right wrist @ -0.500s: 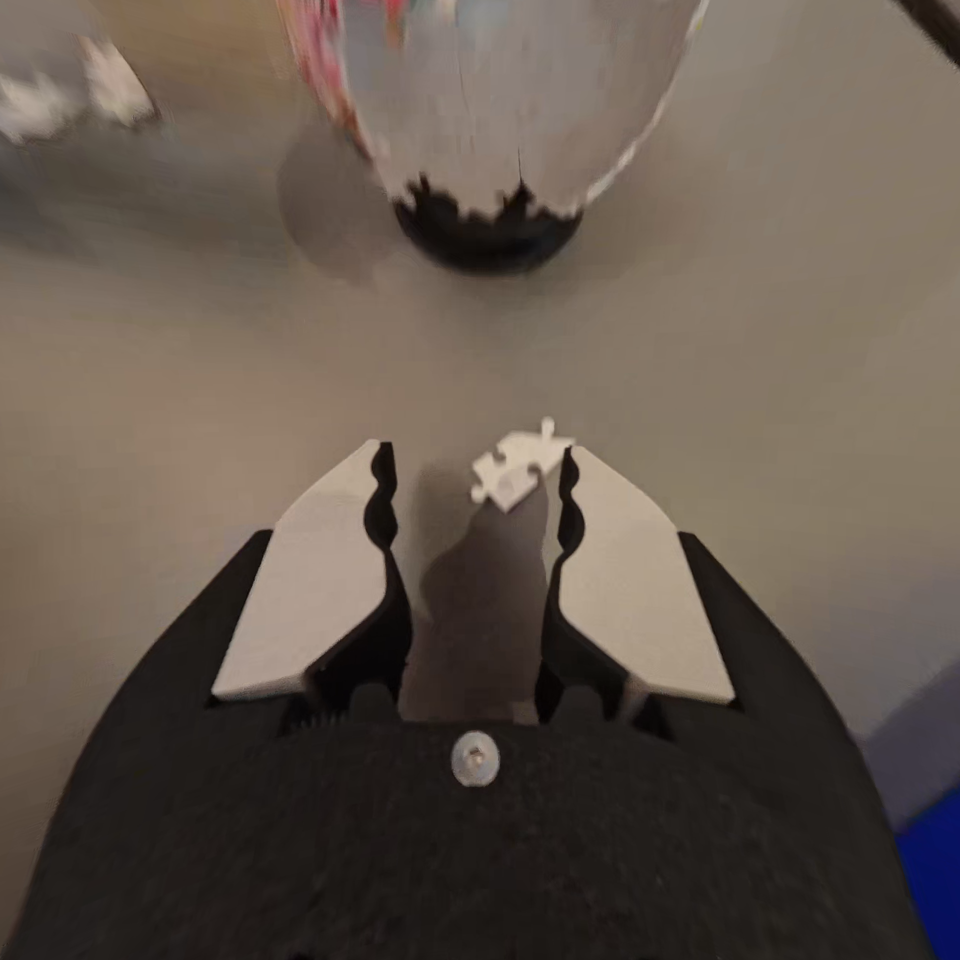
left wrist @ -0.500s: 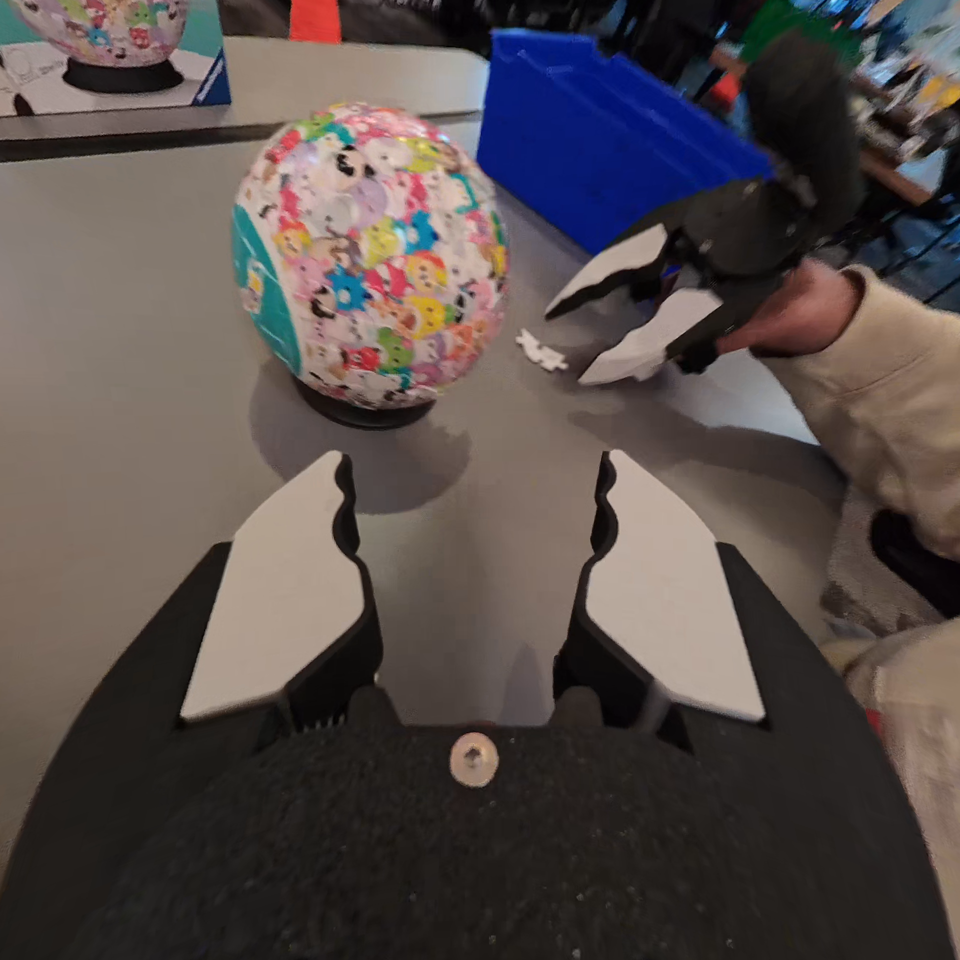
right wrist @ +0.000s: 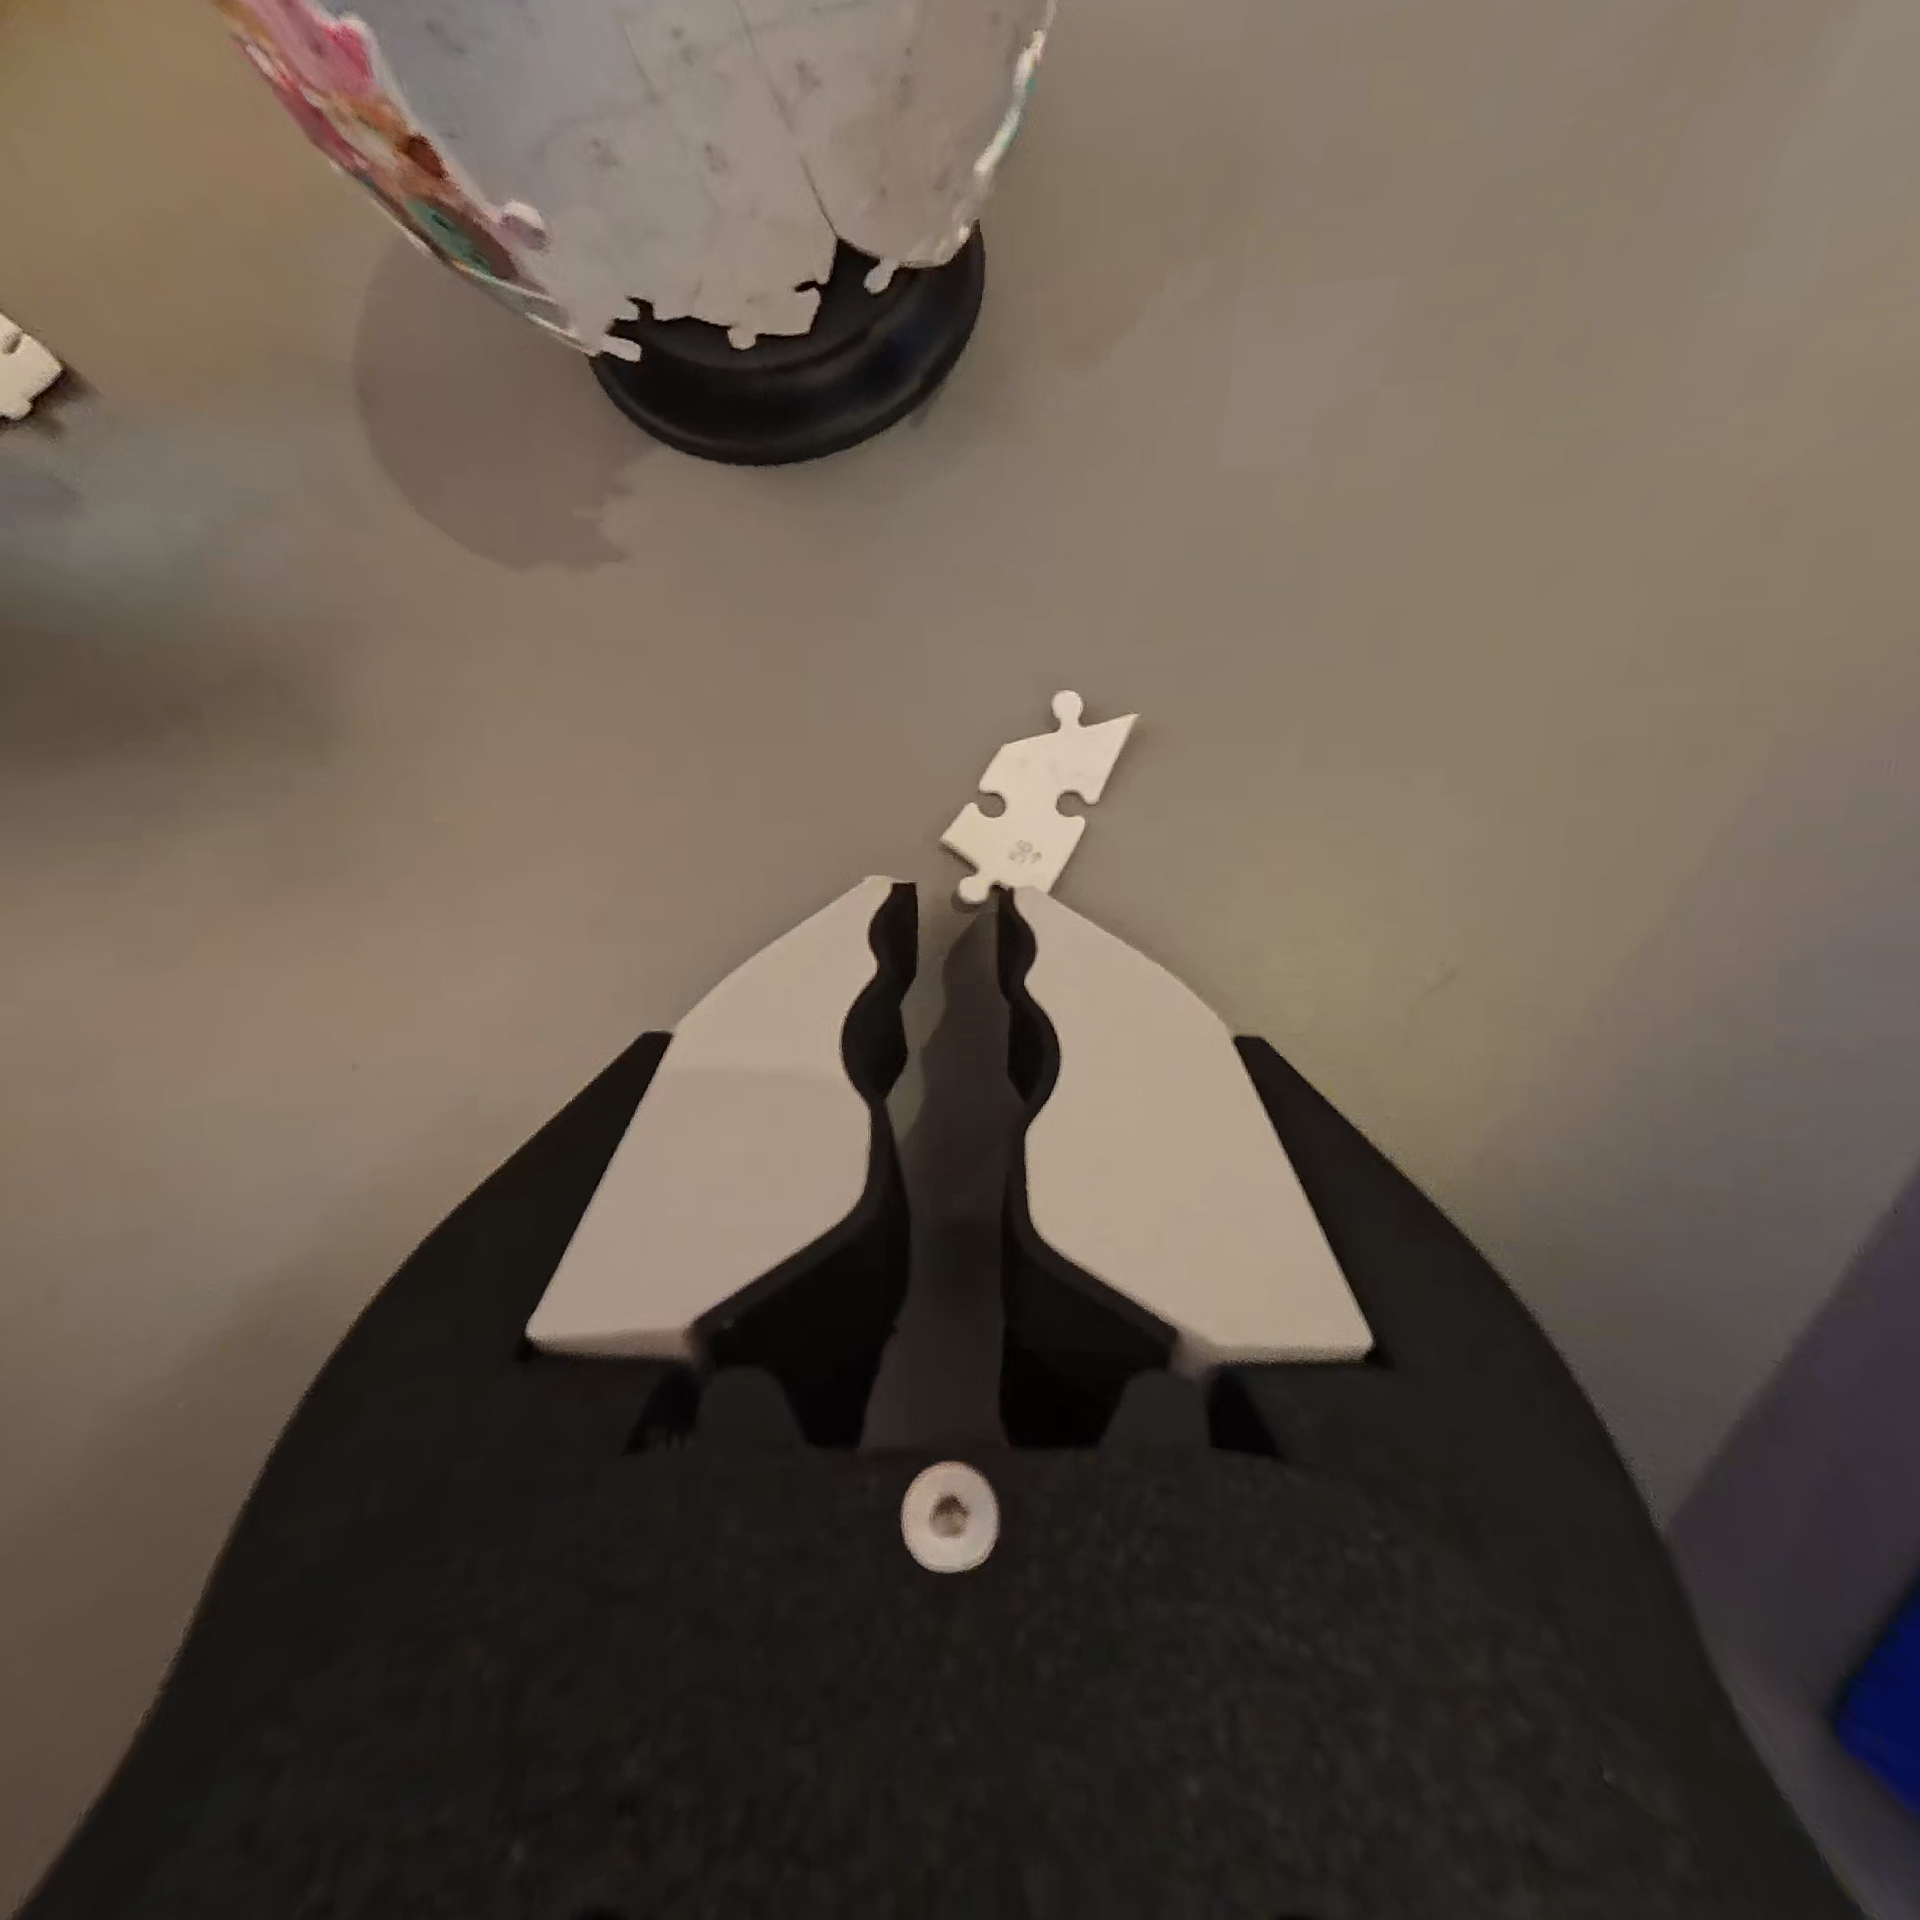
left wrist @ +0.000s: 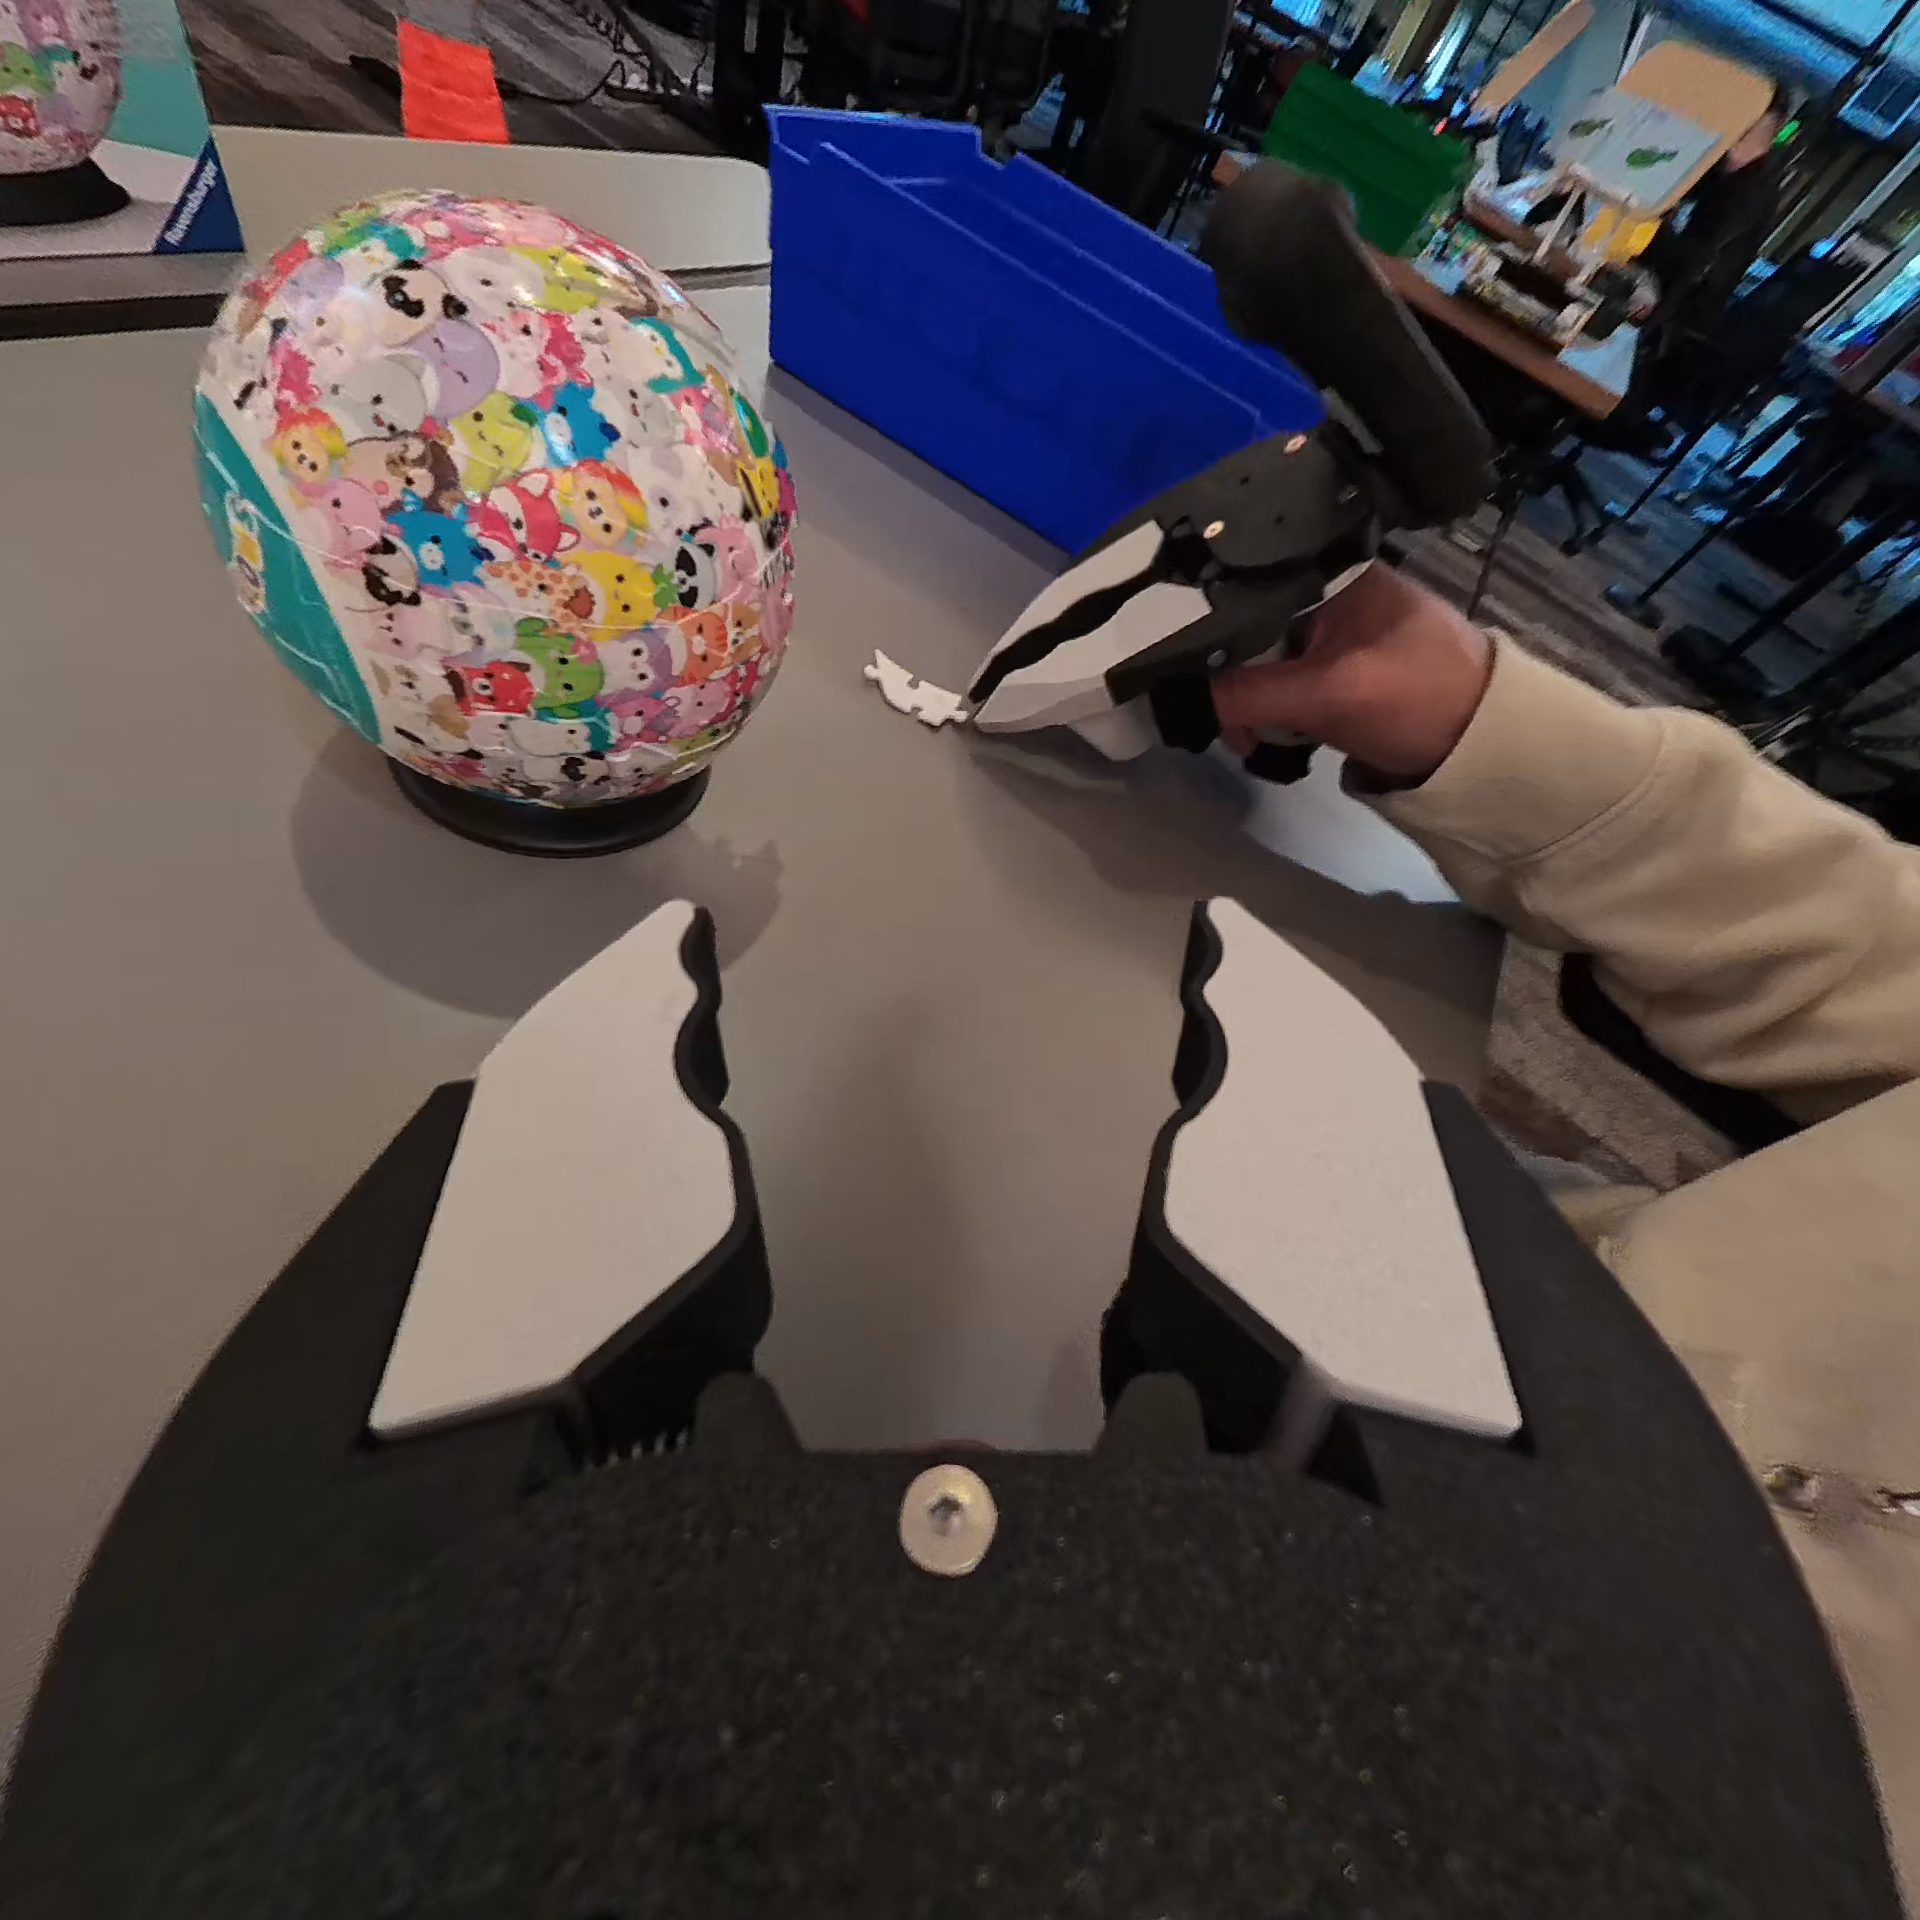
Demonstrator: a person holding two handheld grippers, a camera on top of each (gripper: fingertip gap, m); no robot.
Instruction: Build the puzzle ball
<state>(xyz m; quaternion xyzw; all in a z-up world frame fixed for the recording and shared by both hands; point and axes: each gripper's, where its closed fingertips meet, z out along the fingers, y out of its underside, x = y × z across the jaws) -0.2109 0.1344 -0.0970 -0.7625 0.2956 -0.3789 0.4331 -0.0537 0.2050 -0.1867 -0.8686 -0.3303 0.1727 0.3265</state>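
The right hand-held gripper point(right wrist: 958, 894), nearly pressed together, noses a white piece point(right wrist: 1039, 800) lying on the counter point(right wrist: 1455, 582), perhaps to pinch it; the left hand-held gripper point(left wrist: 945, 914) waits spread, empty, near the puzzle ball point(left wrist: 488, 499).

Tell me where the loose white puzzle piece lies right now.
The puzzle piece lies flat on the grey table, right at the fingertips of the right hand-held gripper, on the near side of the puzzle ball.
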